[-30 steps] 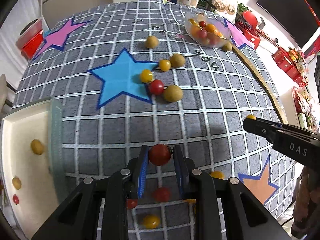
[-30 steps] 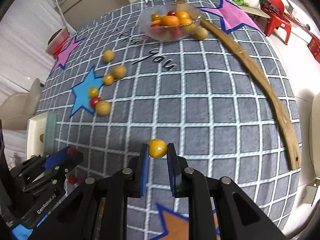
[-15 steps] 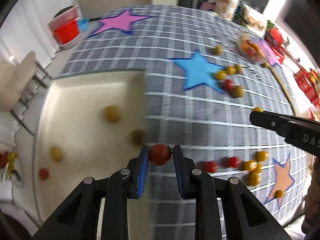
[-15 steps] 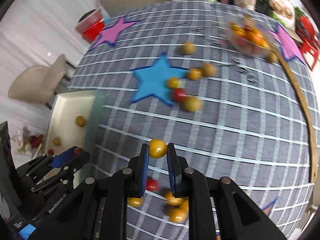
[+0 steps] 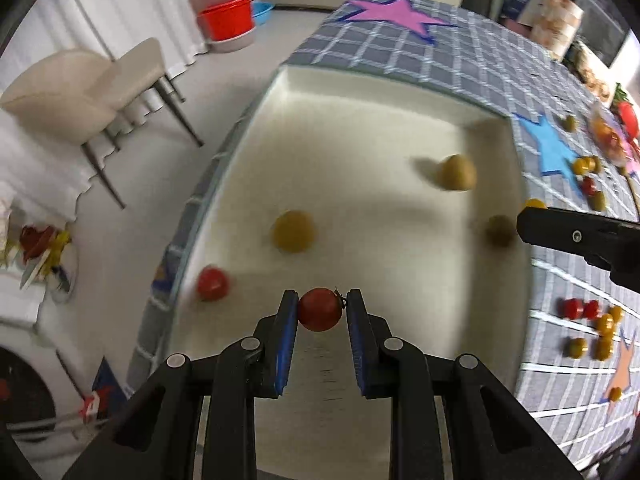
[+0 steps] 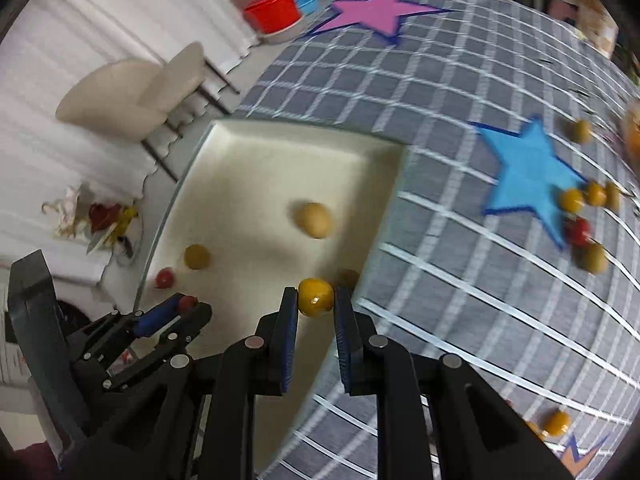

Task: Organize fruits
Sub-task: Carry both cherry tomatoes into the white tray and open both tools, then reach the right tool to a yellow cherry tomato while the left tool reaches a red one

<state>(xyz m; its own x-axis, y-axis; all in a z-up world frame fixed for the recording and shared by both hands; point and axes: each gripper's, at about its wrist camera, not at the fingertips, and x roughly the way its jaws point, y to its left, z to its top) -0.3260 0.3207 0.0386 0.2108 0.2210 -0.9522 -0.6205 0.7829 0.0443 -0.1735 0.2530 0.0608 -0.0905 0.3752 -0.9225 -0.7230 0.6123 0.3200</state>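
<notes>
Red cherry tomato (image 5: 320, 309) sits pinched in my left gripper (image 5: 321, 312) above the cream rectangular tray (image 5: 360, 128); my right gripper (image 6: 315, 303) clamps a small yellow round fruit (image 6: 315, 297) over the tray's near edge.

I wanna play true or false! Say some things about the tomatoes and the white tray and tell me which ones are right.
1. The left gripper holds a red tomato. True.
2. The right gripper is empty. False: it pinches a yellow tomato.
3. The white tray has no fruit in it. False: one red fruit and a few yellowish ones, such as one near the middle, lie inside.
4. More fruit lies by the blue star on the tablecloth. True.
</notes>
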